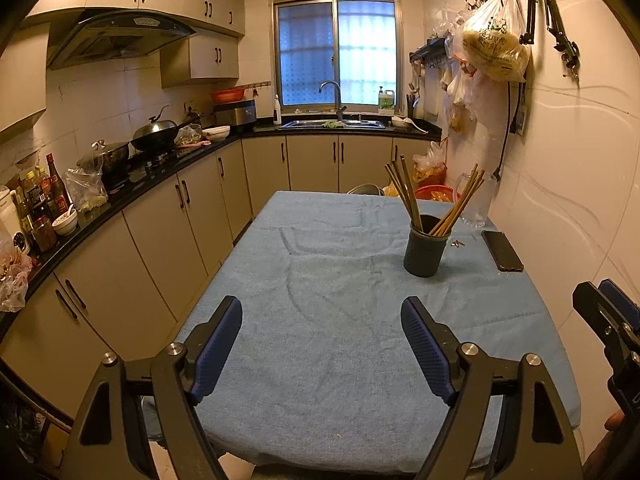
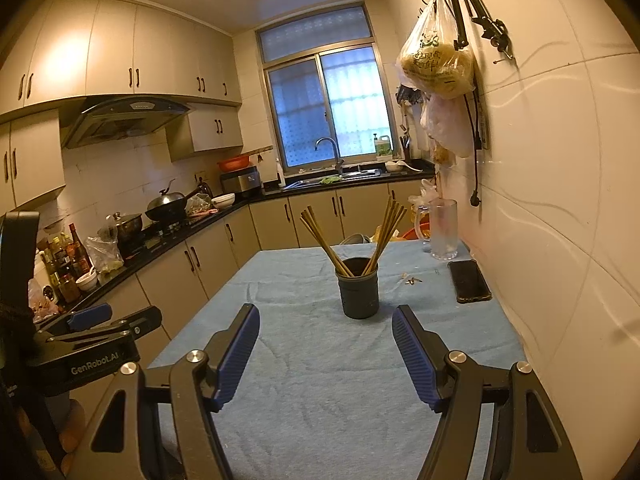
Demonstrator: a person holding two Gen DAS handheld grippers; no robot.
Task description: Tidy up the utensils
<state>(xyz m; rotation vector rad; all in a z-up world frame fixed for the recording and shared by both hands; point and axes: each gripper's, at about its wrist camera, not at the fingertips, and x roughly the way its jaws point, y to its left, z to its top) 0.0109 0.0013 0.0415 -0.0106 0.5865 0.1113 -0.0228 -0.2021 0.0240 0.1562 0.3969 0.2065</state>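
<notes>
Your left gripper (image 1: 322,346) is wide apart and holds nothing, and your right gripper (image 2: 326,354) is the same, with only blue cloth (image 1: 320,280) showing between the pads. Both hang over the near end of the worktop (image 2: 496,344), well back from the dark cup (image 2: 357,293). The chopsticks (image 2: 352,236) already stand in that cup, split into two bunches that lean away from each other. No loose chopstick lies on the cloth, so it looks like the sorting is done, or you have not started pulling them out.

If you go for the chopsticks next, reach forward and pinch a bunch up high, where the sticks are close together. Move slowly, because the cup could tip.

Watch the black phone (image 2: 469,281) by the wall, the small keys (image 2: 412,280) near it, and the tall clear mug (image 2: 443,229) behind. They sit just right of the cup.
</notes>
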